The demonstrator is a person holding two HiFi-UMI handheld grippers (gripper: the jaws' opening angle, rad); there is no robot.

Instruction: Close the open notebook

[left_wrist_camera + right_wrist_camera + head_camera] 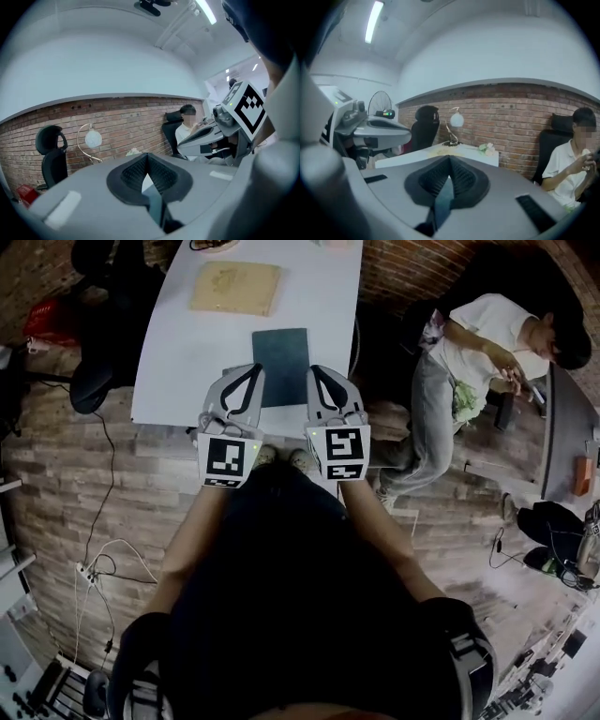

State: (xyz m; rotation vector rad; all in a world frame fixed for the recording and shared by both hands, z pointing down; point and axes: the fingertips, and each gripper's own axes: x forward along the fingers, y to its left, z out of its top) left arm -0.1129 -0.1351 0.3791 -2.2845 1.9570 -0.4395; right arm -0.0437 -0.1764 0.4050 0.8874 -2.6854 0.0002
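Note:
A dark teal notebook (281, 357) lies closed and flat on the white table (183, 362), near its front edge. Both grippers hover side by side over that edge, pointing away from me and almost level. My left gripper (254, 369) is at the notebook's left corner and my right gripper (317, 370) at its right corner. Each has its jaw tips pressed together with nothing between them. In the left gripper view the left gripper (147, 157) has its black pads meeting, with a sliver of the teal notebook (153, 198) below. The right gripper (450, 158) looks the same in its own view.
A tan board (236, 287) lies farther back on the table. A person (473, 352) sits at the right beside another desk (567, 437). A black office chair (98, 343) stands left of the table. A power strip (89, 573) and cables lie on the floor.

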